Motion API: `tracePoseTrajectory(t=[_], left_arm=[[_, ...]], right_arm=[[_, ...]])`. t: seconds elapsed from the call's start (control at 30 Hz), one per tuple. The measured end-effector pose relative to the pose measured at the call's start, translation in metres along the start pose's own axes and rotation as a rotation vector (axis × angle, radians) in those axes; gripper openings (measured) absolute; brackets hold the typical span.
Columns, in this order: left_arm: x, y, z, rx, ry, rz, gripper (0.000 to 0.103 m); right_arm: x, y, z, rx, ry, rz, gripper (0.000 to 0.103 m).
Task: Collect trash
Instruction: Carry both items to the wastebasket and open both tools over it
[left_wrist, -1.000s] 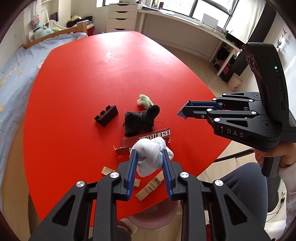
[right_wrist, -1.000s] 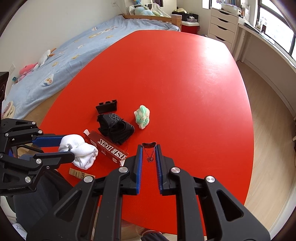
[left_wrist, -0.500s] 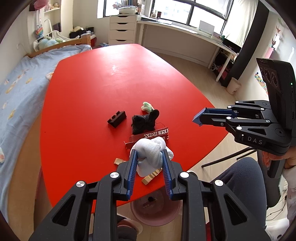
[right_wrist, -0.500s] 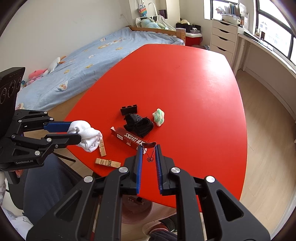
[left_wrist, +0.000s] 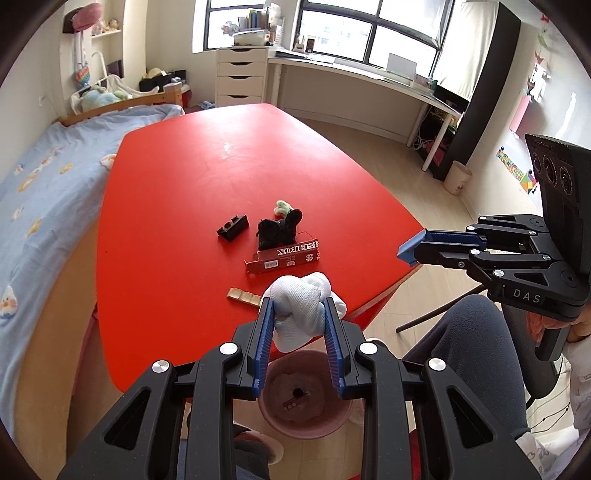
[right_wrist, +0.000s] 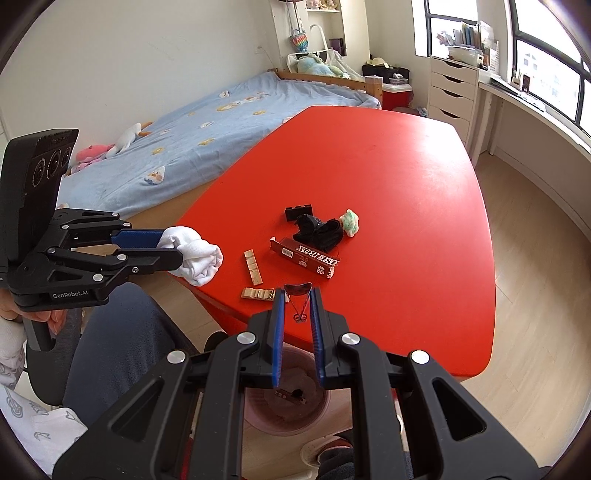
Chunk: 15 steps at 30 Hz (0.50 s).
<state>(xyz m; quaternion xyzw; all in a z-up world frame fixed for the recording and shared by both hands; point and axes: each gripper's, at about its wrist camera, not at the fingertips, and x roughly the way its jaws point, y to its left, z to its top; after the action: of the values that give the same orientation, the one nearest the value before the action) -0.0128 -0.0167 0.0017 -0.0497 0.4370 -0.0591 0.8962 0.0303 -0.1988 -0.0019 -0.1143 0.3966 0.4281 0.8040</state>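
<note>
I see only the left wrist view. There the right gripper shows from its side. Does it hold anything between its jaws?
Observer: Yes. In the right wrist view the right gripper is shut on a small dark tag with a thin looped string.
Operator: How many wooden pieces lie on the table? I count one.
Observer: Two. One wooden piece lies beside the red box. A second wooden piece lies nearer the table edge. The white cloth probably hides one from you.

pink bin (left_wrist: 314, 424): partly hidden behind the gripper fingers
red box (right_wrist: 304, 258) print: only partly readable
</note>
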Motion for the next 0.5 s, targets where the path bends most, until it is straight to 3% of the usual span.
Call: tracePoseTrajectory(t=[0.5], left_arm=[[-0.012,-0.014,-0.041,-0.017,0.006,-0.032,0.026]], right_arm=[[-0.014,0.027,-0.045,0.015,0.027,0.027,0.013]])
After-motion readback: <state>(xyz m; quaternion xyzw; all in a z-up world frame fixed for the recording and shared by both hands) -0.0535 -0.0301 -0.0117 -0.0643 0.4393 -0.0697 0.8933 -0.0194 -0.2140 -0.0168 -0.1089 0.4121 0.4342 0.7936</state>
